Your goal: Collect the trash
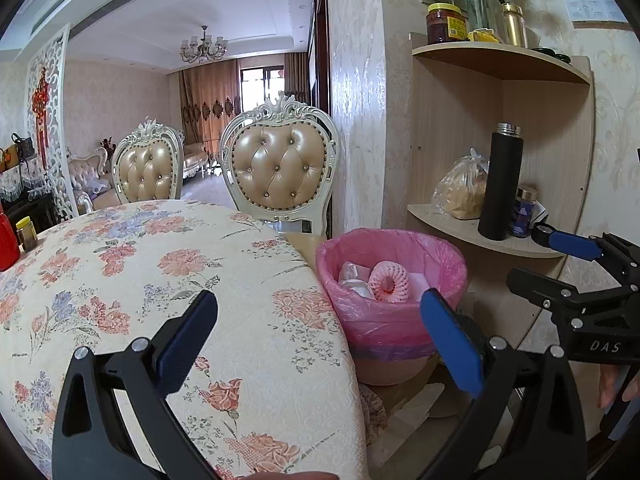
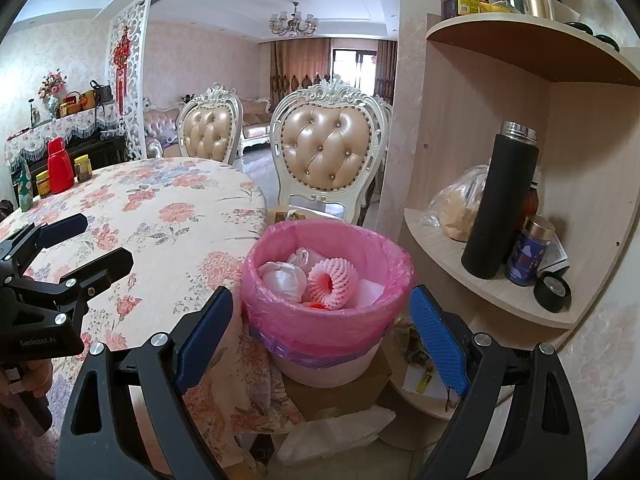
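Observation:
A bin lined with a pink bag point(image 1: 384, 320) point(image 2: 320, 320) stands on a cardboard box beside the round table. Inside it lie a pink foam fruit net point(image 1: 390, 282) point(image 2: 334, 282) and crumpled white plastic point(image 2: 284, 280). My left gripper point(image 1: 320, 340) is open with nothing between its blue-padded fingers, hovering over the table edge, its right finger in front of the bin. My right gripper point(image 2: 322, 340) is open and empty, its fingers spread on either side of the bin's front. Each gripper shows at the edge of the other's view: the right gripper point(image 1: 576, 280), the left gripper point(image 2: 60, 248).
The floral tablecloth point(image 1: 160, 280) point(image 2: 168, 208) covers the table; a red flask point(image 2: 60, 166) and jars stand at its far side. Tufted chairs point(image 1: 280, 168) point(image 2: 326, 152) sit behind. A corner shelf point(image 2: 480, 280) holds a black thermos point(image 2: 500, 204), bagged food, a tape roll. Papers lie on the floor.

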Demonstrator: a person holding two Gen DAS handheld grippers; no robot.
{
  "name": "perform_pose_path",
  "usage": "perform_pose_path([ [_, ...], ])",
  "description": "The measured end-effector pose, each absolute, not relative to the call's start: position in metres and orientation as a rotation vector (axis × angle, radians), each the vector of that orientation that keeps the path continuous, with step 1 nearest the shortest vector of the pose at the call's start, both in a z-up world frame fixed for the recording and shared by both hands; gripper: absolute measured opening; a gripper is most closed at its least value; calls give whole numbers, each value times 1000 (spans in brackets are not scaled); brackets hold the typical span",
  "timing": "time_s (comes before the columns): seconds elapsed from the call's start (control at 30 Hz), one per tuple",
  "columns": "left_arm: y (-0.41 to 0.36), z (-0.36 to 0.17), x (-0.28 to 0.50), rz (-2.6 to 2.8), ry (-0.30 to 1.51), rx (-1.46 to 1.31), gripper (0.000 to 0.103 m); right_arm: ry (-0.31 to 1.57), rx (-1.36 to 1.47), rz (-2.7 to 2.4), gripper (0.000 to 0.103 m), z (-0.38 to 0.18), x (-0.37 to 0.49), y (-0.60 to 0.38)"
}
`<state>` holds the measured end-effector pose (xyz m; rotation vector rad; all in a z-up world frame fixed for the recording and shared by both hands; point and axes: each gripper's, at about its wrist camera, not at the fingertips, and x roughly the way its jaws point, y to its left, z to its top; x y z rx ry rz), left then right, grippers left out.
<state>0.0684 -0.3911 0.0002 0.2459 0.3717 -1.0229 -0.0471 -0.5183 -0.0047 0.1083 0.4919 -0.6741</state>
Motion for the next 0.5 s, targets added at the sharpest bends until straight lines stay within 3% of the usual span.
perform_pose_path([
  [0.5,-393,0,66,-1028,369,246,98,490,114,-673,85,-8,-46,-519],
])
